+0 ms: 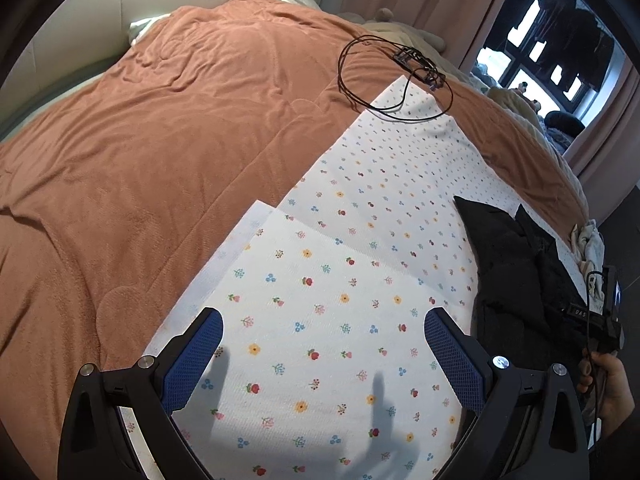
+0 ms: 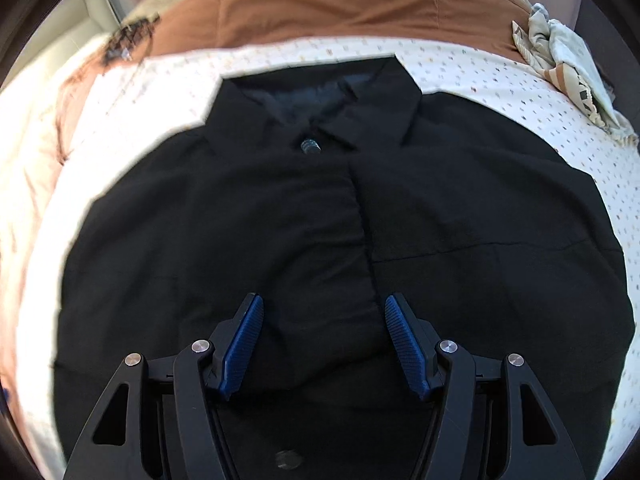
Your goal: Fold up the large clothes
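Filling most of the right wrist view, the black jacket [image 2: 440, 216] runs out of frame at the bottom, so its hem is hidden, and its sleeves cannot be traced against the dark cloth. In the left wrist view only a rumpled part of it shows at the right edge, partly cut off. The left part of the right wrist view is blurred and washed out by glare.

The jacket lies front up on the white flowered sheet [image 1: 360, 208], collar [image 2: 320, 92] flat and spread at the far end, a small round snap [image 2: 309, 146] just below it and the closed placket running down the middle toward the camera. A faint seam crosses the right chest.

The right gripper [image 2: 323, 342] hangs over the lower placket, blue pads apart, gripping nothing. The left gripper [image 1: 323, 354] is spread wide over bare sheet, beside the jacket and apart from it, holding nothing.

The sheet is spread on a rust-orange blanket [image 1: 168, 128] covering the bed. A black cable with a small device [image 1: 400, 76] lies looped at the sheet's far corner. A crumpled pale cloth [image 2: 568, 68] sits at the sheet's far right edge.
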Demonstrator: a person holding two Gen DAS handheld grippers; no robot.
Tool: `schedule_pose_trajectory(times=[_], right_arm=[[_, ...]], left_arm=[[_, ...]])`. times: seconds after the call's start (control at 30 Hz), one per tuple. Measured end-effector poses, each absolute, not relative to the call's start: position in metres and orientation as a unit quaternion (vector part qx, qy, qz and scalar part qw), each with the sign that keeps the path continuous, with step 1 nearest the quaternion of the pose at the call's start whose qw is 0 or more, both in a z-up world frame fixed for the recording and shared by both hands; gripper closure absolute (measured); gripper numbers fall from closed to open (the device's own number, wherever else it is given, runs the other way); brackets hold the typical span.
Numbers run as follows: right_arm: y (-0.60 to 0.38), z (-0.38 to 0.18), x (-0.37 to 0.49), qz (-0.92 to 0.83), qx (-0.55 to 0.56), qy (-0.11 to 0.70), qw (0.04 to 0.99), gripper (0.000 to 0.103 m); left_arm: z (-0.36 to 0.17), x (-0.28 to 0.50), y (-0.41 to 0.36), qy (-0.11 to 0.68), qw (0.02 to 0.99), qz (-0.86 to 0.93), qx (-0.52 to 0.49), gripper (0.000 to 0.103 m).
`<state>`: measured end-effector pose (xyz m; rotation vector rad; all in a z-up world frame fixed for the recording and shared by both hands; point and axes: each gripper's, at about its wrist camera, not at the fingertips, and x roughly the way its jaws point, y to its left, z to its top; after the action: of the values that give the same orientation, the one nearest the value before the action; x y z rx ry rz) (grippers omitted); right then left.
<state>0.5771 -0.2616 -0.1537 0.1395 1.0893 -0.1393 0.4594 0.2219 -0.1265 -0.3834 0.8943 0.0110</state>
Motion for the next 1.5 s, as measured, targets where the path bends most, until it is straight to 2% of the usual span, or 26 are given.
schedule_pose_trajectory(times=[0.13, 0.2, 0.23, 0.47, 0.63, 0.67, 0.73, 0.77, 0.97, 1.27, 1.37, 1.4, 1.5], right_arm=[[-0.254, -0.153, 0.573, -0.07, 0.046, 0.523, 0.848, 0.054], [-0.252, -0.149, 0.57, -0.047, 0.043, 0.523, 0.85, 0.07], [-0.253, -0.147, 0.57, -0.043, 0.045, 0.523, 0.85, 0.072], [-0.209, -0.09, 0.549, 0.01, 0.003, 0.479, 0.878, 0.073], [-0.157, -0.054, 0.539, 0.114, 0.007, 0.457, 0.882, 0.07], [-0.146, -0.043, 0.534, 0.137, 0.005, 0.446, 0.885, 0.067], [-0.136, -0.03, 0.524, 0.142, -0.001, 0.438, 0.888, 0.035], [-0.133, -0.022, 0.518, 0.141, -0.001, 0.43, 0.892, 0.031], [-0.145, -0.009, 0.49, 0.124, -0.001, 0.426, 0.896, 0.03], [-0.221, -0.011, 0.414, 0.077, 0.027, 0.417, 0.905, 0.03], [-0.245, -0.011, 0.391, 0.08, 0.054, 0.421, 0.902, 0.03], [-0.257, -0.012, 0.382, 0.078, 0.069, 0.424, 0.9, 0.026], [-0.28, -0.012, 0.358, 0.067, 0.082, 0.414, 0.904, 0.0]], left_arm=[[-0.129, 0.458, 0.22, 0.431, 0.882, -0.001, -0.189, 0.002], [-0.128, 0.456, 0.219, 0.43, 0.882, -0.004, -0.193, 0.002], [-0.127, 0.455, 0.218, 0.429, 0.882, -0.006, -0.193, 0.002], [-0.111, 0.444, 0.224, 0.417, 0.886, -0.007, -0.203, 0.002], [-0.098, 0.433, 0.227, 0.41, 0.889, -0.003, -0.203, 0.002], [-0.094, 0.431, 0.227, 0.408, 0.89, -0.002, -0.202, 0.002], [-0.087, 0.425, 0.229, 0.405, 0.892, 0.0, -0.202, 0.002], [-0.084, 0.423, 0.229, 0.404, 0.892, 0.0, -0.202, 0.002], [-0.069, 0.403, 0.215, 0.398, 0.896, -0.008, -0.197, 0.002], [-0.04, 0.369, 0.169, 0.381, 0.909, -0.041, -0.164, 0.002], [-0.03, 0.354, 0.149, 0.367, 0.916, -0.061, -0.148, 0.008], [-0.027, 0.35, 0.144, 0.364, 0.919, -0.061, -0.141, 0.008], [-0.022, 0.337, 0.132, 0.362, 0.919, -0.065, -0.144, 0.008]])
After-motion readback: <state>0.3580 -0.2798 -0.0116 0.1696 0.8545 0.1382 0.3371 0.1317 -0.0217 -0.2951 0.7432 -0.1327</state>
